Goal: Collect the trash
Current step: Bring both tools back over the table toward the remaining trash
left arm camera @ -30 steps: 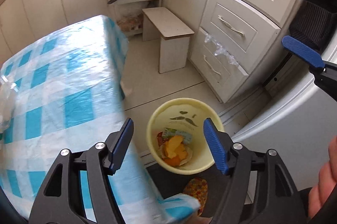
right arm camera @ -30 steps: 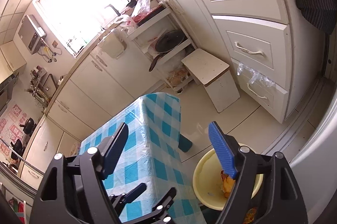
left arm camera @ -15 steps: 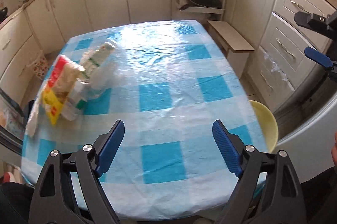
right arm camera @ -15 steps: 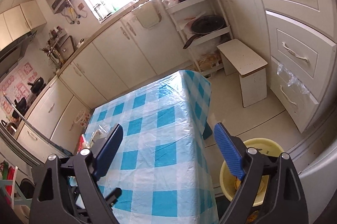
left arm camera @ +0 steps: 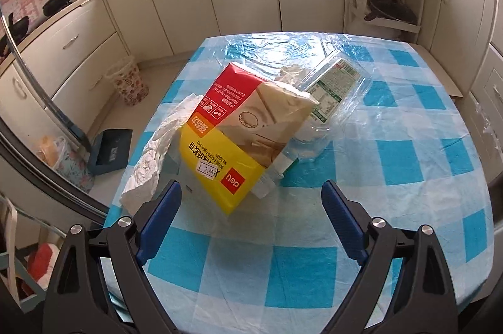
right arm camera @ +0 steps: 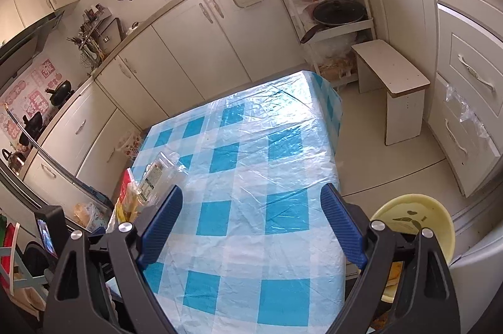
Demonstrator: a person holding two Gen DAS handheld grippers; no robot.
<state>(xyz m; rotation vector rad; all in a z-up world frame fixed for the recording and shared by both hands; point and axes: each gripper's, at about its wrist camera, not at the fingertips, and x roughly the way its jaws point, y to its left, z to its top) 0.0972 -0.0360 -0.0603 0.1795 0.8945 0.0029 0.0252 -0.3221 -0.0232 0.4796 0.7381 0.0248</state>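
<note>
Left wrist view: left gripper (left arm camera: 251,205) jaws opening wide, nothing between them, over the desk (left arm camera: 393,224). Red-and-yellow tape box (left arm camera: 239,129), clear plastic tray (left arm camera: 336,91) and crumpled white paper (left arm camera: 157,151) lie together toward the desk's left edge.

Right wrist view: right gripper (right arm camera: 251,214) spread wide, empty, above the desk's near edge. Yellow trash bin (right arm camera: 418,217) stands on the floor beside the desk's right edge.

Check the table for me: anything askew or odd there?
Yes: a tilted red-and-yellow tape package leans on a clear plastic clamshell, with crumpled white paper hanging over the table's edge. Nothing looks spilled.
</note>
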